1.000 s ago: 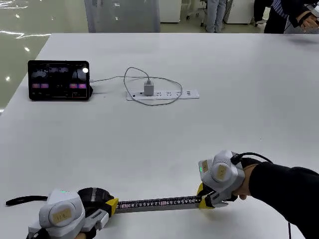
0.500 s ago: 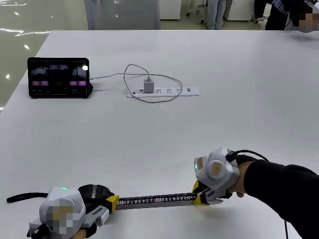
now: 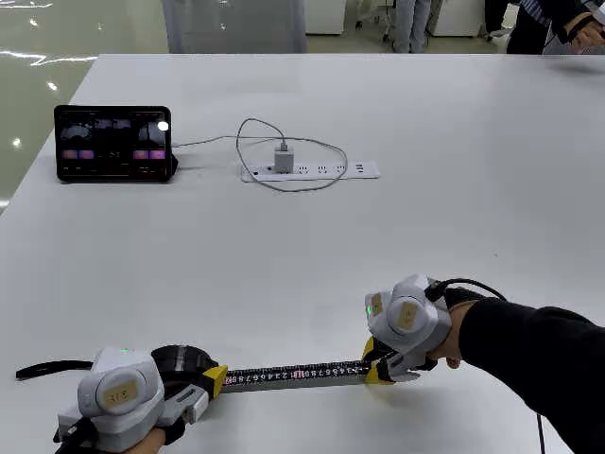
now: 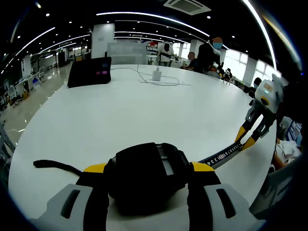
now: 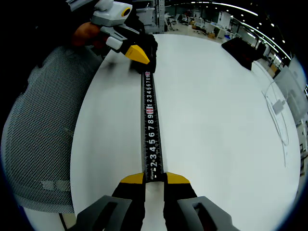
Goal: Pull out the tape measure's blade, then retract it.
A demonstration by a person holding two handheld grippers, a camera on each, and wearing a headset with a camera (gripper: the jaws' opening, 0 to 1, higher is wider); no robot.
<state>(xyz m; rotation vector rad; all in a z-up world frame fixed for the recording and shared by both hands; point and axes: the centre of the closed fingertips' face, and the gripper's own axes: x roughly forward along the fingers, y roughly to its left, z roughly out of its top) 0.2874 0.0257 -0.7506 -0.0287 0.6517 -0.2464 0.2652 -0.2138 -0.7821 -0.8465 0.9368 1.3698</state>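
Jaws of left gripper (image 4: 149, 167) clamp the rigid tape measure case (image 4: 144, 180); right gripper (image 5: 148, 179) jaws pinch the blade (image 5: 150, 120) at its end, judged thin, springy, slip-prone.

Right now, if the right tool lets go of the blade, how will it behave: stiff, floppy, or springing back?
The blade runs straight between the case and the right tool, so it is probably fairly stiff over this short span. Released, it would likely snap back toward the case, held in the left tool.
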